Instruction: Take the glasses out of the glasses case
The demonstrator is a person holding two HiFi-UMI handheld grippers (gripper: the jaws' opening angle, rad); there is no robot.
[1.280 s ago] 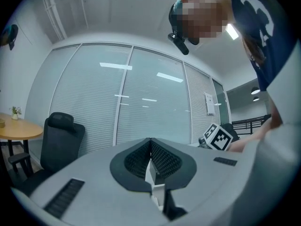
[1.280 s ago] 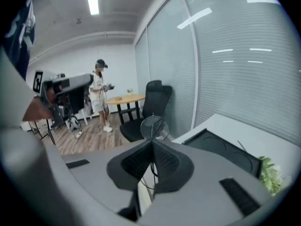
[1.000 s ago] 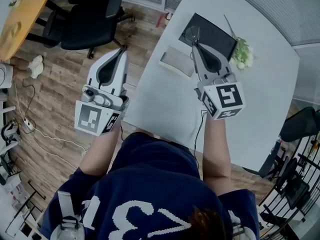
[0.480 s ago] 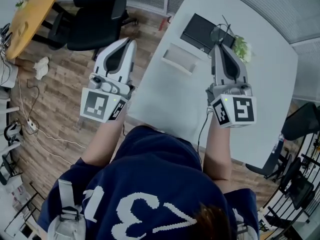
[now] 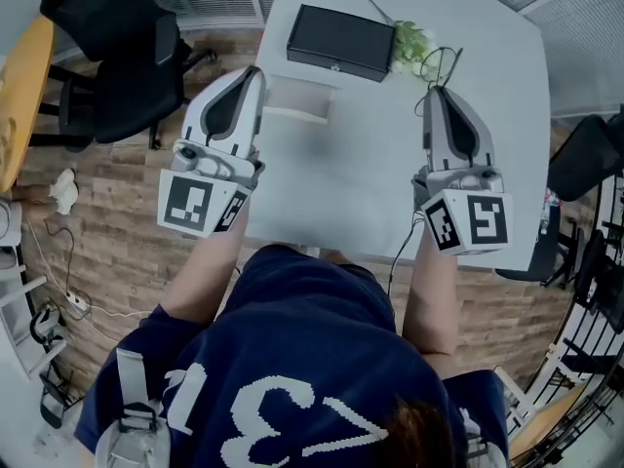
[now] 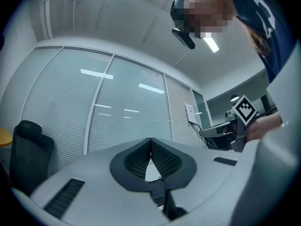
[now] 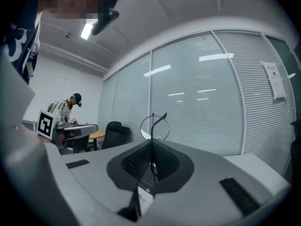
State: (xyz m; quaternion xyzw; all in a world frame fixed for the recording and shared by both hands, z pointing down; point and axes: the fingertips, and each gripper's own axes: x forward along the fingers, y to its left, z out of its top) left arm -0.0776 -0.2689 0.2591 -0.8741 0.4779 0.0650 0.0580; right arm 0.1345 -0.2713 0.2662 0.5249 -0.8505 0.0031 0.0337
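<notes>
The black glasses case (image 5: 341, 42) lies at the far side of the white table (image 5: 370, 183), its lid down. My right gripper (image 5: 436, 91) is held up, to the right of the case, shut on the thin wire-framed glasses (image 5: 441, 61). The right gripper view has the glasses (image 7: 153, 124) standing up between that gripper's (image 7: 151, 142) closed tips, one round lens and a temple above them. My left gripper (image 5: 252, 71) hovers by the table's left edge, shut and empty. The left gripper view shows that gripper's (image 6: 150, 140) tips meeting against a glass wall.
A pale flat rectangular thing (image 5: 295, 100) lies on the table just ahead of the left gripper. A small green plant (image 5: 414, 47) sits right of the case. Black office chairs stand at the left (image 5: 117, 57) and right (image 5: 585, 154). Another person (image 7: 66, 108) is far off.
My right gripper has drawn back from the case toward the near right with the glasses in it. The left gripper has come up beside the table's left edge.
</notes>
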